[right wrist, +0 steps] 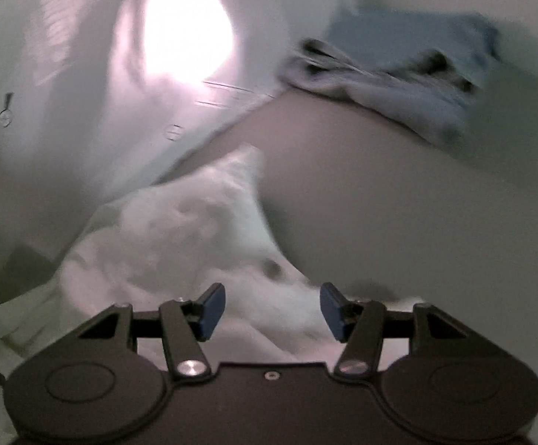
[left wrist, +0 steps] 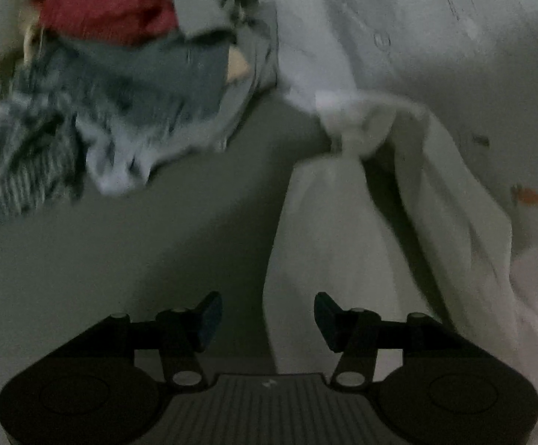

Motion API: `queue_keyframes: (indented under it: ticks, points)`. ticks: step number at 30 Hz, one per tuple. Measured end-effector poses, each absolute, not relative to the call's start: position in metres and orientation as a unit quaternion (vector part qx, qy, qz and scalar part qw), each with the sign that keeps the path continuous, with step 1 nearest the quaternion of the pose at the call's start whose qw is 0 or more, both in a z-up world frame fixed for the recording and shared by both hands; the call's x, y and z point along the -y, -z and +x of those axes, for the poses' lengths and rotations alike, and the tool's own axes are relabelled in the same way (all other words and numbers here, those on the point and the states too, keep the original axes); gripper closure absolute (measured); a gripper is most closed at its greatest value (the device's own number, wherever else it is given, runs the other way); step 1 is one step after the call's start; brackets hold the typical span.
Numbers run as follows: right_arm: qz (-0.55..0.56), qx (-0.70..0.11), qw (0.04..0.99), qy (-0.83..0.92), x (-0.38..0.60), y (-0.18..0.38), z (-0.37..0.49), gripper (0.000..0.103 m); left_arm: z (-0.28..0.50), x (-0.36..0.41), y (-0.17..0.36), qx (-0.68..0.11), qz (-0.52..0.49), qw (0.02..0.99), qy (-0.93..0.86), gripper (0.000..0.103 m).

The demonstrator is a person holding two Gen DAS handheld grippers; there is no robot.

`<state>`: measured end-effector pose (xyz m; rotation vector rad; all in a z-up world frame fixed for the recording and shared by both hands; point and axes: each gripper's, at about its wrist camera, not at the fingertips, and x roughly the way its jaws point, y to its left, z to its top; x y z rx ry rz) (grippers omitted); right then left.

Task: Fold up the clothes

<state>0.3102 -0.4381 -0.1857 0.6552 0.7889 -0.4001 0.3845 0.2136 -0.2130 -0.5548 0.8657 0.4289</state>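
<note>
Both jaws parted, gripping nothing: left gripper (left wrist: pixel 268 319) over bare table (left wrist: pixel 139 259), right gripper (right wrist: pixel 272 311) over white cloth (right wrist: pixel 195 230). Pile (left wrist: pixel 102 92) at 10 o'clock.

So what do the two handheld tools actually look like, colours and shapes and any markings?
Both look alike: a black body with two rounded lobes, each carrying a hinged black link arm with silver pivot bolts. The left tool has dark blue finger pads and a ribbed grey centre panel. The right tool has brighter blue pads and a smooth centre with one small screw. No cables, hands or sleeves show.
</note>
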Motion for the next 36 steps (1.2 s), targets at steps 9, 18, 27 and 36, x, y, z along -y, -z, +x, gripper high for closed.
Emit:
queue_keyframes:
  ticks: [9,18,27,36]
  points:
    - [0.505,-0.294,0.782,0.217,0.467,0.215,0.222,0.034,0.362,-0.201,0.228,-0.411,-0.364,0.824,-0.139,0.047]
    - [0.560,-0.304,0.743,0.204,0.467,0.254,0.219,0.031,0.368,-0.200,0.255,-0.420,-0.407,0.802,-0.120,0.045]
    - [0.541,-0.336,0.746,0.193,0.456,0.255,0.264,0.054,0.396,-0.200,0.263,-0.403,-0.399,0.810,-0.150,0.043]
    - [0.562,-0.259,0.777,0.119,0.458,0.217,0.261,0.086,0.393,-0.192,0.230,-0.371,-0.378,0.829,-0.180,0.092]
